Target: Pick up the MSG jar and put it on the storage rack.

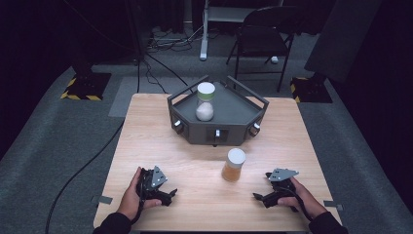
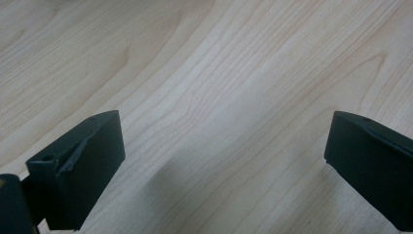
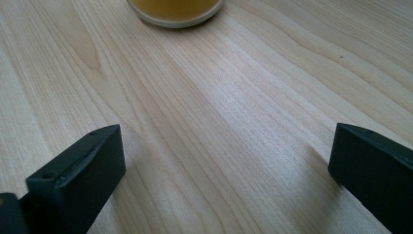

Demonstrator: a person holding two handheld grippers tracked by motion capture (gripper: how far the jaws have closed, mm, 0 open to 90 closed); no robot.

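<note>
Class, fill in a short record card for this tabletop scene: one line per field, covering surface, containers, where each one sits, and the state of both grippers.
surface: light wooden table
tray: dark grey angular tray, at the far middle of the table
jar 1: white-lidded jar with white contents, upright in the tray
jar 2: white-lidded jar with amber contents, upright on the table, in front of the tray
left gripper: open, held low at the near edge, holding nothing
right gripper: open, holding nothing, amber jar ahead of it
</note>
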